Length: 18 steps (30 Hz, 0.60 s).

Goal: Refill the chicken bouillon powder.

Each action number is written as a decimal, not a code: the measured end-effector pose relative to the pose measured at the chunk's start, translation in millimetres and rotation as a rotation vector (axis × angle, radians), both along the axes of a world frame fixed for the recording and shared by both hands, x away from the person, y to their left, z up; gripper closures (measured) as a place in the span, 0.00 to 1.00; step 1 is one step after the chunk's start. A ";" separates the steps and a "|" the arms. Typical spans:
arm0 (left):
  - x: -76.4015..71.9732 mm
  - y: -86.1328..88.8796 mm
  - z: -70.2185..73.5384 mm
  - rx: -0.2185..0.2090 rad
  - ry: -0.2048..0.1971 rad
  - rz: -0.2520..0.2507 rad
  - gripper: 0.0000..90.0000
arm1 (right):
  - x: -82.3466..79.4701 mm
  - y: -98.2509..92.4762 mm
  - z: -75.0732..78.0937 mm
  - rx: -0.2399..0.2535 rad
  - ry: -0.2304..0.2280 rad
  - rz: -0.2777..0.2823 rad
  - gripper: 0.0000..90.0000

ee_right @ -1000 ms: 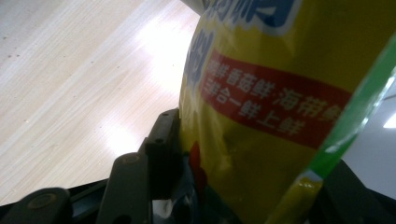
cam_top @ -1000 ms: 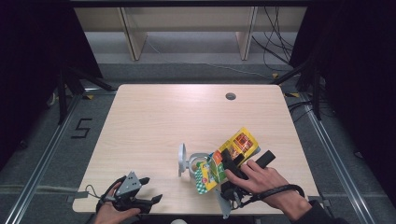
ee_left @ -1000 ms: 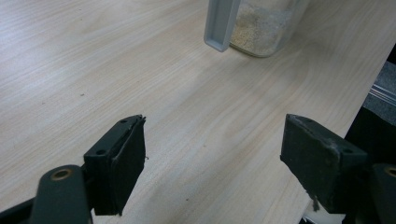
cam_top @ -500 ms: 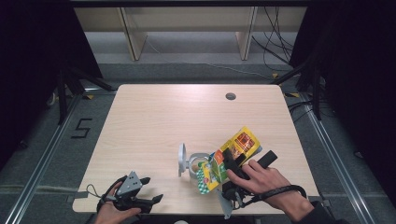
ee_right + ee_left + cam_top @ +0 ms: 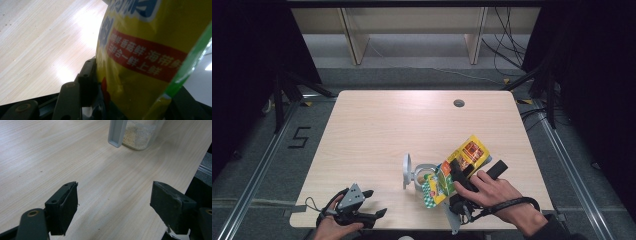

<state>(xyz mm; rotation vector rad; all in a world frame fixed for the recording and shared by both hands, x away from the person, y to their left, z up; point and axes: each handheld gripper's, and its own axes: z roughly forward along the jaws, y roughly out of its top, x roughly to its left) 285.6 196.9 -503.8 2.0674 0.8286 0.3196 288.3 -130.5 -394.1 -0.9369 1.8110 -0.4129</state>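
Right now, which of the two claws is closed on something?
The right claw: it clamps the yellow plastic snack bag over the clear container. The left claw stands open and holds nothing.

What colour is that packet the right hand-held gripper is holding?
Mainly yellow, with a red band and green edge; the packet shows best in the right gripper view.

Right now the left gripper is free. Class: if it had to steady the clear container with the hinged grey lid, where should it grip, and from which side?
Grip the clear container low on its straight walls, probably from its left, the open table side. The grey lid stands upright there, so come in below it. The packet held by the right gripper crowds the other side. The left gripper is open.
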 end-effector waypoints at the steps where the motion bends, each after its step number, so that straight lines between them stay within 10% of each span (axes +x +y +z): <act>1: 0.3 -0.2 -0.6 -0.009 -0.003 0.001 0.24 | 0.1 -0.5 0.6 0.006 -0.001 -0.001 0.60; 18: 0.2 -3.8 -0.2 -0.040 0.010 0.004 0.24 | -1.2 -5.2 0.8 0.013 0.001 -0.011 0.60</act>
